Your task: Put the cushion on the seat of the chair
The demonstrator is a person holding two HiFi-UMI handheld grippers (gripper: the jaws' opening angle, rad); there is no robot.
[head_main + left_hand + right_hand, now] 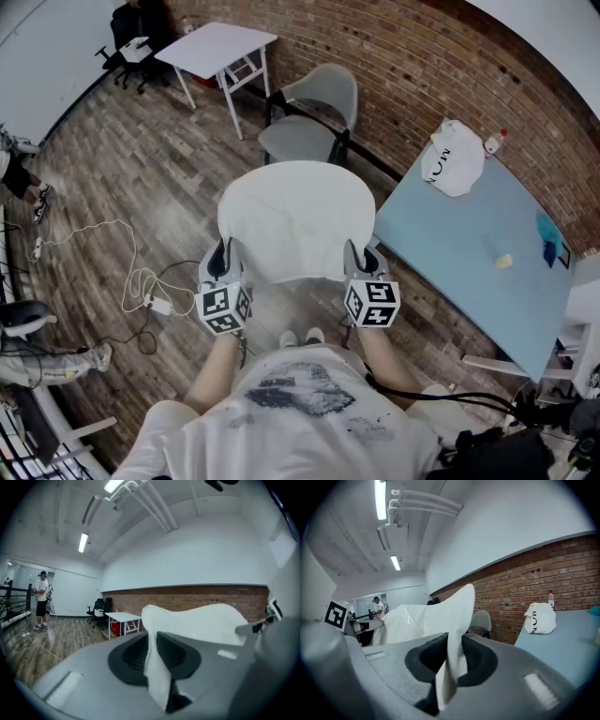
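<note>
The left tongs (223, 255) are closed on the left edge of the white cushion (295, 220). The right tongs (356, 258) grip its right edge. The cushion hangs between them above the wooden floor (112, 187). The grey chair (314, 117) stands just beyond it, and the blue tabletop (469, 253) lies to the right.

The cushion (296, 220) is seen as white, the chair (321, 101) grey, the tabletop (469, 267) pale blue, the wall (422, 56) red brick, the floor (122, 159) brown planks.

Hand-held grippers — left (223, 251), right (360, 255) — clamped, near-level
</note>
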